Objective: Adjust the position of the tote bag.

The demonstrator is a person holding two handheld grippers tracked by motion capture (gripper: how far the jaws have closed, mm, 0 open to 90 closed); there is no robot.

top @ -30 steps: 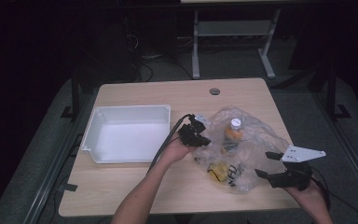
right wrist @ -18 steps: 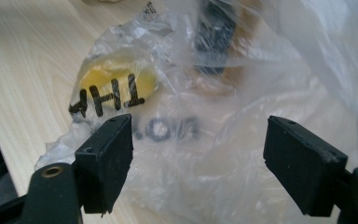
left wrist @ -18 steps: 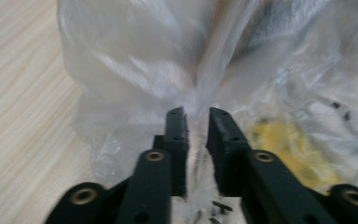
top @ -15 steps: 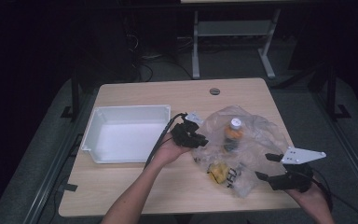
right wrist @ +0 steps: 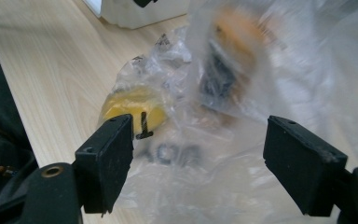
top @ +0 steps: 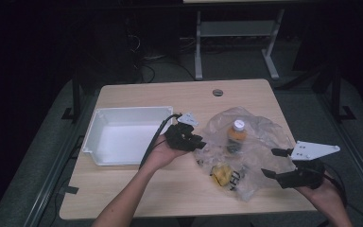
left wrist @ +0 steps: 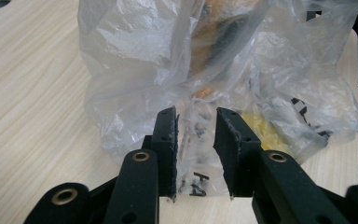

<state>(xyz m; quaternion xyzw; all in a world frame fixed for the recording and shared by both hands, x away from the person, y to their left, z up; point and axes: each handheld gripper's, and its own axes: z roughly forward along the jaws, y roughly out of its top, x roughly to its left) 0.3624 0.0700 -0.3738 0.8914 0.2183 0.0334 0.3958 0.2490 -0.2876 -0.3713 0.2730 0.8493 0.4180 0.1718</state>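
Observation:
A clear plastic bag [top: 257, 137] lies crumpled on the wooden table [top: 137, 189]. Inside it are an orange bottle with a white cap [top: 237, 134] and a yellow item [top: 221, 174]. My left gripper [top: 198, 142] is at the bag's left edge. In the left gripper view its jaws have just been opening, and the left gripper [left wrist: 196, 122] now stands open with loose bag film [left wrist: 193, 140] hanging in the gap, not pinched. My right gripper [top: 275, 163] is at the bag's right side. In its own view the right gripper [right wrist: 200, 165] is wide open, with the bag [right wrist: 242, 93] beyond it.
A white empty tray [top: 99, 142] sits left of the left hand. A round cable hole [top: 218, 92] lies near the table's far edge. A white desk frame [top: 236, 33] stands on the dark floor behind the table.
The left gripper's jaws have parted and let go of the bag's edge, and the hand has drawn slightly back toward the tray. The right gripper has lifted a little.

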